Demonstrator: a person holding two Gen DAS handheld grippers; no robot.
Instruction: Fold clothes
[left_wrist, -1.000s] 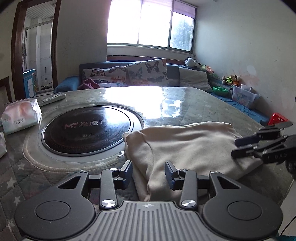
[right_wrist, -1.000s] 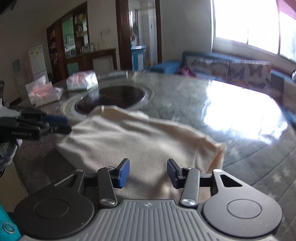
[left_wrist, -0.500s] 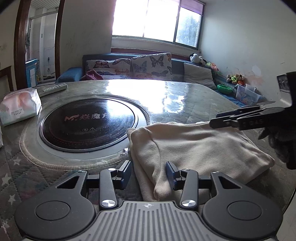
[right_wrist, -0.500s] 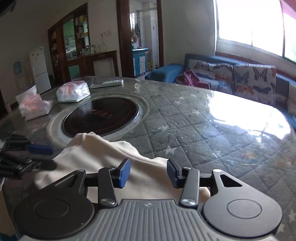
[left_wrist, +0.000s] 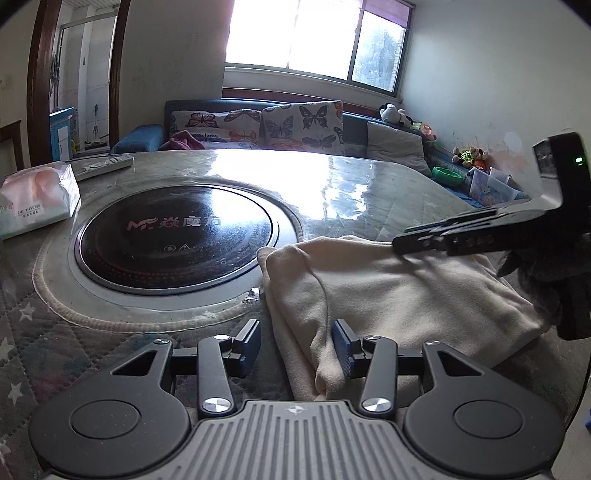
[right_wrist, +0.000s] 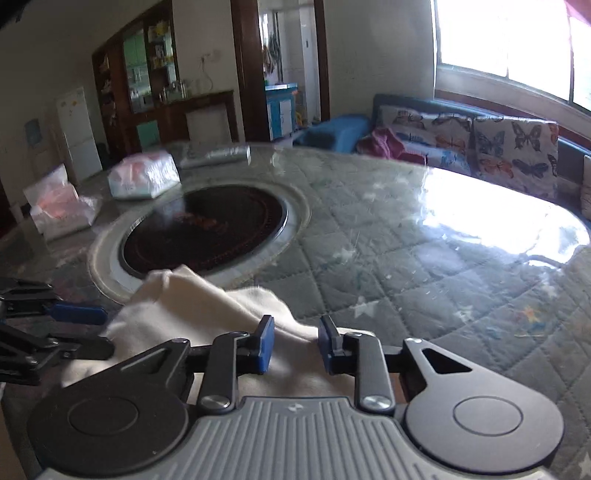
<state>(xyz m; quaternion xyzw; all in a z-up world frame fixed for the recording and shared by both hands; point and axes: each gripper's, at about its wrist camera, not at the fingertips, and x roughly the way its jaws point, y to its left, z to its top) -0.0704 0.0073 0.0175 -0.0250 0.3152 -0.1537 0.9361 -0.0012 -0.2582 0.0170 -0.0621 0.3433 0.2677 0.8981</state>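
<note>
On the table (left_wrist: 354, 184): one cream garment (left_wrist: 388, 295), one round black hob (left_wrist: 177, 236), one remote (left_wrist: 103, 164). Two tissue packs are counted in the right wrist view, one (right_wrist: 144, 177) near the hob, one (right_wrist: 59, 210) further left. Two grippers are counted: left (left_wrist: 295, 345), right (right_wrist: 293, 341). On the sofa (left_wrist: 354, 125): two butterfly cushions (left_wrist: 303, 122), one grey cushion (left_wrist: 397, 146). One green bowl (left_wrist: 448, 175) is counted. The soft toys are too small to count.

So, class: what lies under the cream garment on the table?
The cream garment lies on the quilted table cover, beside the round black cooktop. The cover directly beneath it is hidden by the cloth.
</note>
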